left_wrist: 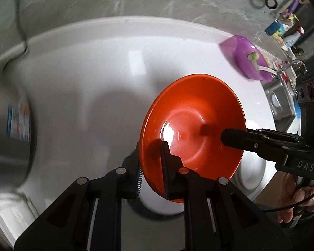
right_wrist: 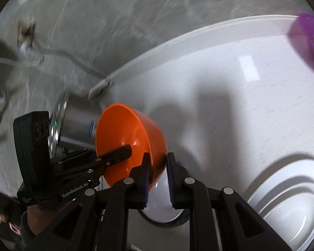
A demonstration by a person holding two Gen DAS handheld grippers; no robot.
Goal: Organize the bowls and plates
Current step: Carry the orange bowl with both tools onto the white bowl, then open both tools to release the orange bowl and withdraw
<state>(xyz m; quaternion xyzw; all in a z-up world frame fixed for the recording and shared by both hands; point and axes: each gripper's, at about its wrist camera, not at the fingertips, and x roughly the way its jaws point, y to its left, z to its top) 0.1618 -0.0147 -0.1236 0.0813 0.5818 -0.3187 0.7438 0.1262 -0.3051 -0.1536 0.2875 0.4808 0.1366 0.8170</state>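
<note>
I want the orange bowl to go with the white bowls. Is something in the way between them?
Nothing visible is. The left gripper and right gripper hold the orange bowl by its rim; only white counter lies between it and the white bowls. The purple plate sits off by the counter's edge.

The left gripper (left_wrist: pixel 151 167) is covering the near rim of the orange bowl (left_wrist: pixel 190 123). Below the jaws, a white dish (left_wrist: pixel 163 205) is lying mostly hidden under that bowl. Left of the jaws, a steel vessel (left_wrist: pixel 8 129) is smearing into blur, its label unreadable. Right of the right gripper's (right_wrist: pixel 158 179) jaws, the purple dish (right_wrist: pixel 307 41) and the stacked white plates (right_wrist: pixel 293 190) are running off the frame's edge.
</note>
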